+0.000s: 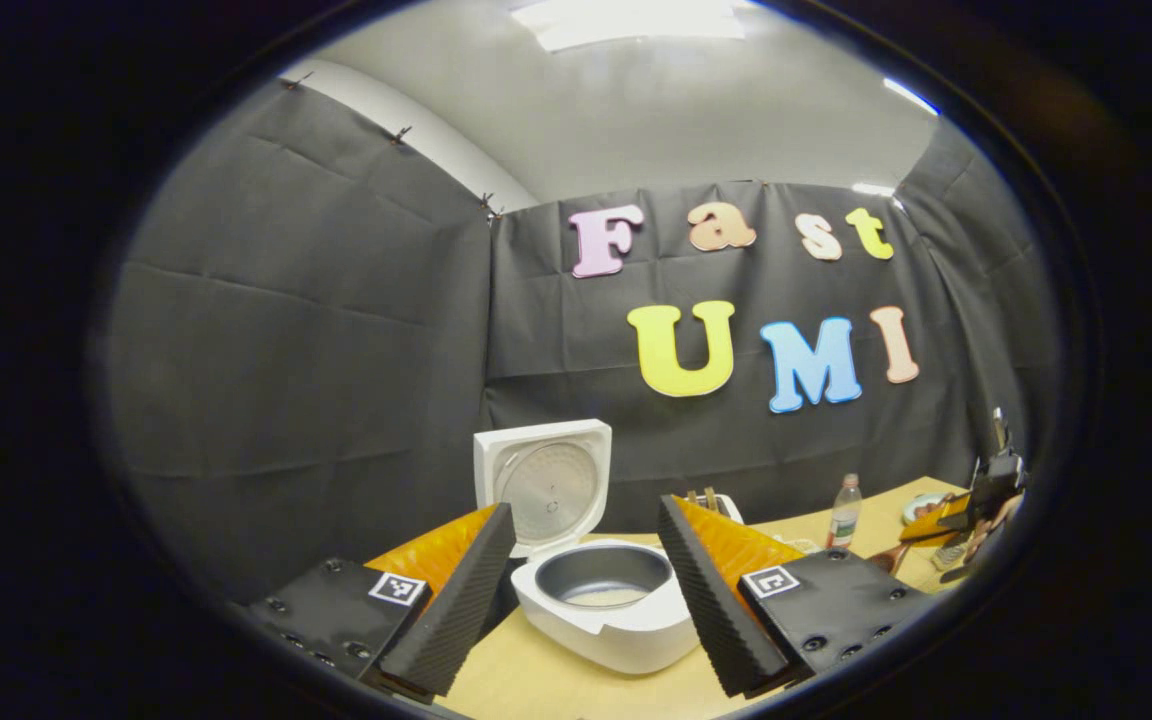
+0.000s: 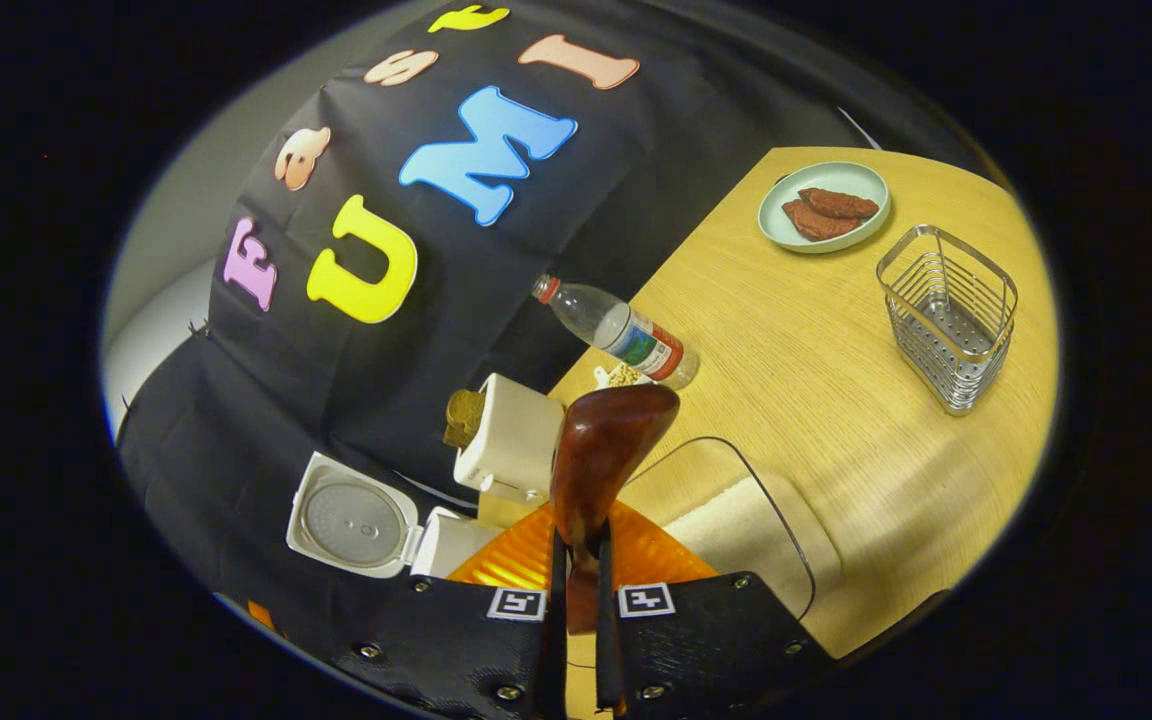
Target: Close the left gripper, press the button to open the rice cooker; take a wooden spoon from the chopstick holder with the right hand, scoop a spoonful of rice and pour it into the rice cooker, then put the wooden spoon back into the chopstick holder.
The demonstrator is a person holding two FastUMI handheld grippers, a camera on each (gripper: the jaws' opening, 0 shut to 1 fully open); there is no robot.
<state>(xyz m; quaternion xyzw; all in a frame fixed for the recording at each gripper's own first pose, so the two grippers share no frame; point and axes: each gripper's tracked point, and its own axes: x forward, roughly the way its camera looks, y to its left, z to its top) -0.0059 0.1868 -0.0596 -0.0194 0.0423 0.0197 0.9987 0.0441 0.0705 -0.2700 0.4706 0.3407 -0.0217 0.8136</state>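
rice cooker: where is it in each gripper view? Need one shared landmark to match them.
Left gripper view: rice cooker bottom centre, between the open fingers, lid up.
Right gripper view: rice cooker lower left, lid open, left of the wooden spoon.
Shared landmark: water bottle.

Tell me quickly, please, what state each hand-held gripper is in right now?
Left hand-held gripper: open, holding nothing, facing the open rice cooker.
Right hand-held gripper: closed on the wooden spoon.
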